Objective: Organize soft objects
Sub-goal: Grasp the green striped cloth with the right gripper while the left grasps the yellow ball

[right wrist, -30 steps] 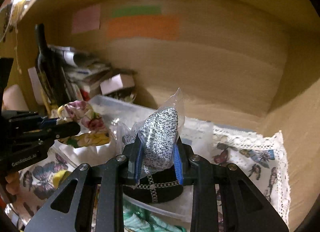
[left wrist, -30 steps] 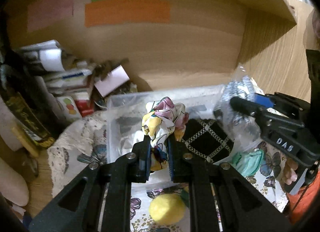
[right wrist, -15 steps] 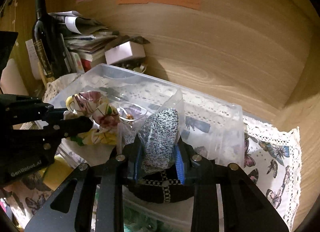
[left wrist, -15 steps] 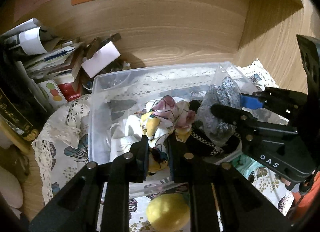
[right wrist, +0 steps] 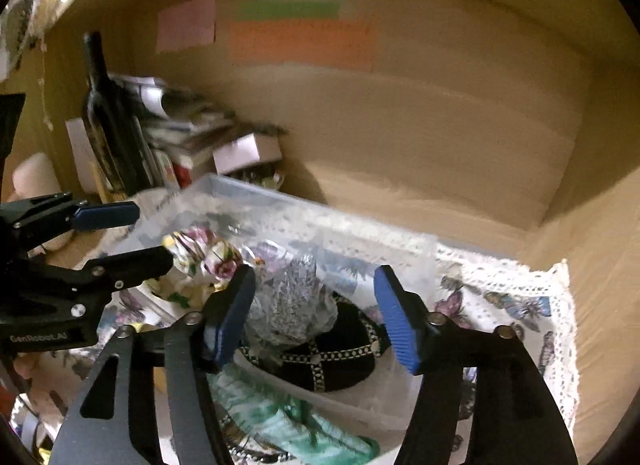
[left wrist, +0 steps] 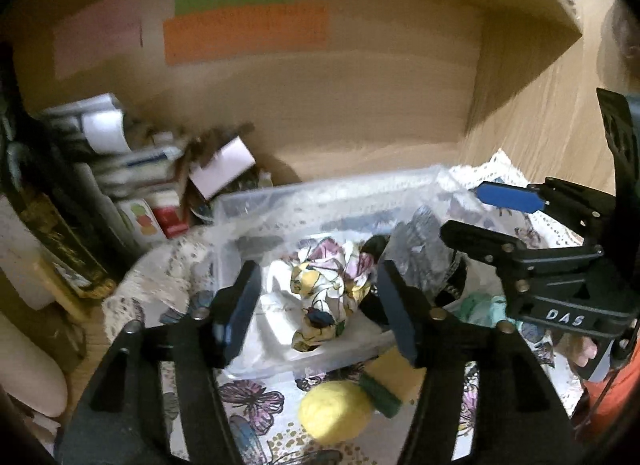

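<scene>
We see our left hand-held gripper (left wrist: 316, 305) spread wide and holding nothing, the floral cloth bundle (left wrist: 328, 289) lying loose in the clear plastic bin (left wrist: 320, 193). Our right hand-held gripper (right wrist: 316, 313) is likewise wide apart and empty, the bagged grey knit (right wrist: 288, 305) resting on the black patterned cap (right wrist: 340, 361) inside the bin.

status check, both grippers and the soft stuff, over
Left gripper open, right gripper open. Floral cloth and bagged grey fabric lie in the clear bin. Yellow ball outside the bin.
</scene>
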`<action>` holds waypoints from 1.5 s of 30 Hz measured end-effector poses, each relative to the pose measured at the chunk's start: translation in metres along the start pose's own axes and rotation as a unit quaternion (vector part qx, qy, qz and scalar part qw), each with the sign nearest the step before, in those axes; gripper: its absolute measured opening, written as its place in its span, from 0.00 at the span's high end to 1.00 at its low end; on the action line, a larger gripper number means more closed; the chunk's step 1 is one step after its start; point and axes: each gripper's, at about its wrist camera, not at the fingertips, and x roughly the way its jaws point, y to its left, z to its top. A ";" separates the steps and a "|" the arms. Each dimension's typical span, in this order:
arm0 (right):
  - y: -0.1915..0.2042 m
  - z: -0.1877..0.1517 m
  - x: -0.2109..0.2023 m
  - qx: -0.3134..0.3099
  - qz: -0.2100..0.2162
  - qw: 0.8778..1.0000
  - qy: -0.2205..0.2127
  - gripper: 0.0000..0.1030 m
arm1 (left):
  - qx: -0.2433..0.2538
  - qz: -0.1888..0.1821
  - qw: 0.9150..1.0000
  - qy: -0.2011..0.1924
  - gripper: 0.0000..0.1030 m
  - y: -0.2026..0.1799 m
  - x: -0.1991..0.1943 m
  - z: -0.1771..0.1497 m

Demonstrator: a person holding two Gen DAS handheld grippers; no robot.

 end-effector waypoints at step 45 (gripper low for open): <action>0.004 -0.085 0.014 0.008 0.038 0.994 0.106 0.78 | -0.025 -0.048 0.992 0.111 0.53 0.009 0.020 -0.092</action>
